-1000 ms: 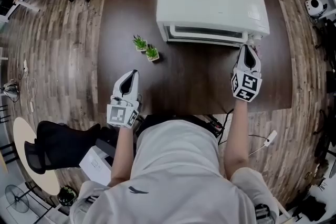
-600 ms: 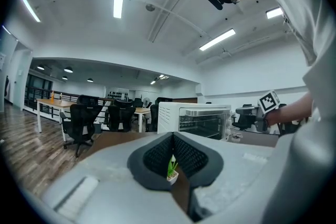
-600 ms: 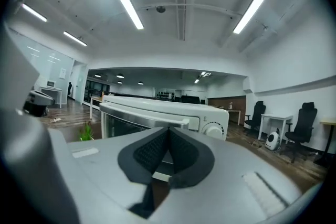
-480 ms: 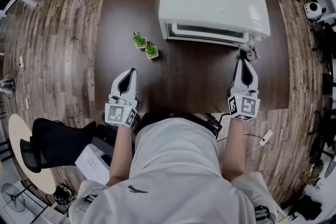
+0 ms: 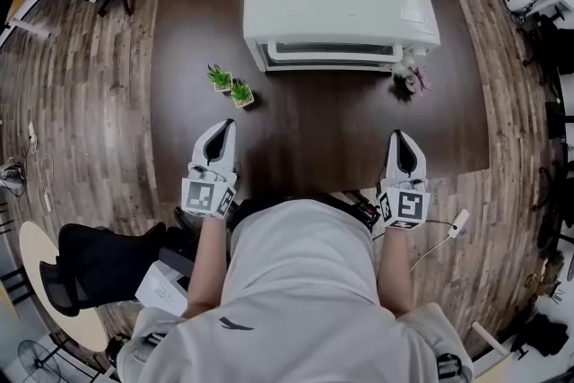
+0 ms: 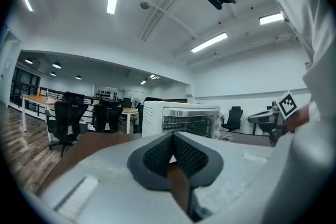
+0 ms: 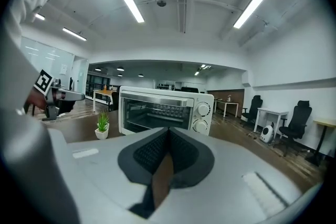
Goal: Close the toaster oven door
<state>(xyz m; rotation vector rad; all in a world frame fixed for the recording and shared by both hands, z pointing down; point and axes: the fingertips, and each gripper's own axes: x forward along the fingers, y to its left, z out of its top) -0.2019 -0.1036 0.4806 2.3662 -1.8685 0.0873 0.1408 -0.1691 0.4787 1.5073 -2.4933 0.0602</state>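
A: Where's the oven, and your grippers?

B: Toaster oven [image 5: 336, 0] is top-centre of the head view, door [image 7: 156, 114] upright, prob. shut already. Your left gripper [image 5: 225, 126] & right gripper [image 5: 401, 137] are low in frame, both pinched together, nothing in them.

A: Handling?

B: Door's likely light and stiff, but glass, so fragile. Press on the handle bar [image 7: 153, 97] along its top edge, not the pane.

The right gripper [image 5: 401, 137] has drawn back from the toaster oven [image 5: 332, 0]. A second ago its tip is at the oven's front right corner. Now it is over the near edge of the table [image 5: 314, 126], well apart from the oven and about level with the left gripper [image 5: 221, 128]. A small pinkish object [image 5: 411, 82] at that corner, earlier partly covered by the gripper, now shows in full. In the head view the oven sits further left.
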